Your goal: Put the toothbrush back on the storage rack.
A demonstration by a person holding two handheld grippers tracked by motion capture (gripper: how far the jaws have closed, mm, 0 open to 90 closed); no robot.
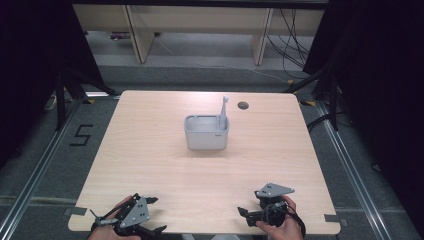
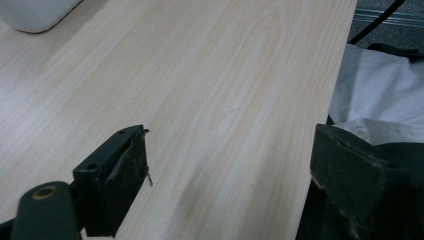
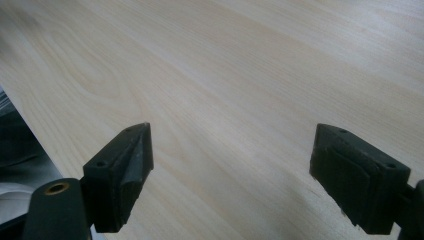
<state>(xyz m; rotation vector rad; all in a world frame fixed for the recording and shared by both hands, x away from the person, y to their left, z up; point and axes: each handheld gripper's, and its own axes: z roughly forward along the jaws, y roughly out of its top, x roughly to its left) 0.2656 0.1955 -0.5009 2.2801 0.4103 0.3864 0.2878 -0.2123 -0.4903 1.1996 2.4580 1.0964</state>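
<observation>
From above, a light wooden table (image 1: 165, 165) stands on a grey floor. Near its middle, a little toward the far edge, sits a grey rectangular container (image 1: 206, 133) with rounded corners, and a pale, thin utensil handle (image 1: 223, 110) sticks up out of its right end; what kind of utensil it is cannot be told. A small round cable hole (image 1: 243, 105) lies just beyond, near the far edge. At the near edge, the left gripper (image 1: 146, 216) rests in a hand at the left corner and the right gripper (image 1: 243, 213) in a hand at the right, both well apart from the container.

In the left gripper view, the two black jaws stand wide apart over bare wood with nothing between them. A white corner of the container (image 2: 35, 14) shows at the top left, and white cloth (image 2: 380, 95) lies past the table edge on the right.

In the right gripper view, the jaws are likewise spread wide and empty above the wood grain.
</observation>
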